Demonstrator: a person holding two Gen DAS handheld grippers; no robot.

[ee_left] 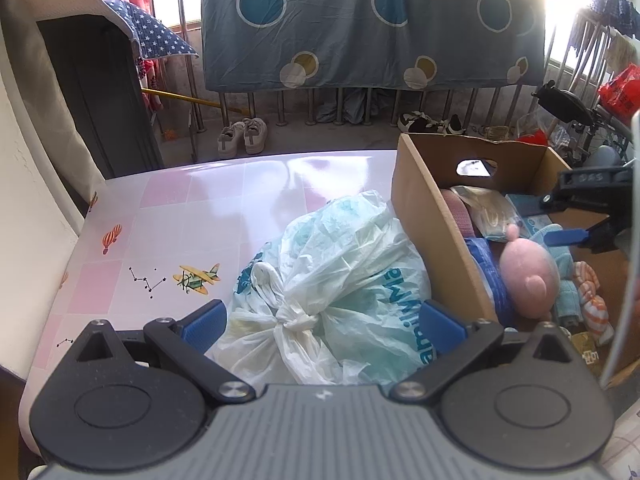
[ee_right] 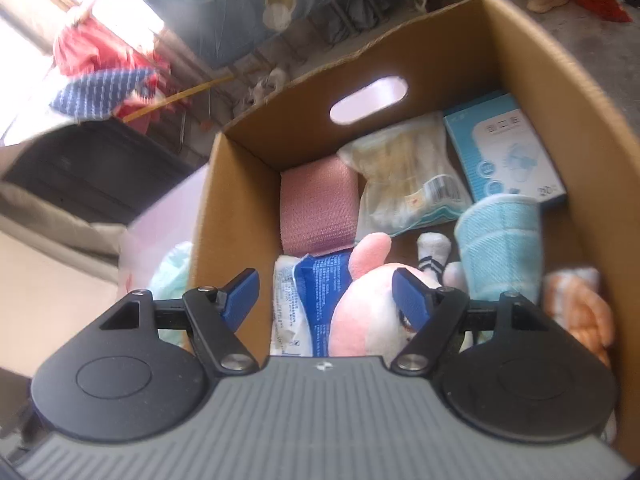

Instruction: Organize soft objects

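A knotted white plastic bag [ee_left: 340,280] lies on the pink table [ee_left: 168,216], just left of the cardboard box [ee_left: 432,216]. My left gripper [ee_left: 322,326] stands open with the bag between its blue pads; the left pad shows a small gap to it. My right gripper [ee_right: 324,280] hovers open over the cardboard box [ee_right: 240,184], nothing between its fingers. Below it lie a pink plush toy [ee_right: 360,312] and a blue-and-white packet [ee_right: 308,292]. One of its blue fingers [ee_left: 566,237] shows in the left wrist view, above the plush toy [ee_left: 524,276].
Also in the box are a pink roll [ee_right: 318,208], a clear pack of cloth [ee_right: 404,176], a light blue carton [ee_right: 504,148], a teal towel [ee_right: 500,240] and an orange-striped cloth [ee_right: 580,308]. A blue sheet [ee_left: 360,24] hangs on railings beyond the table.
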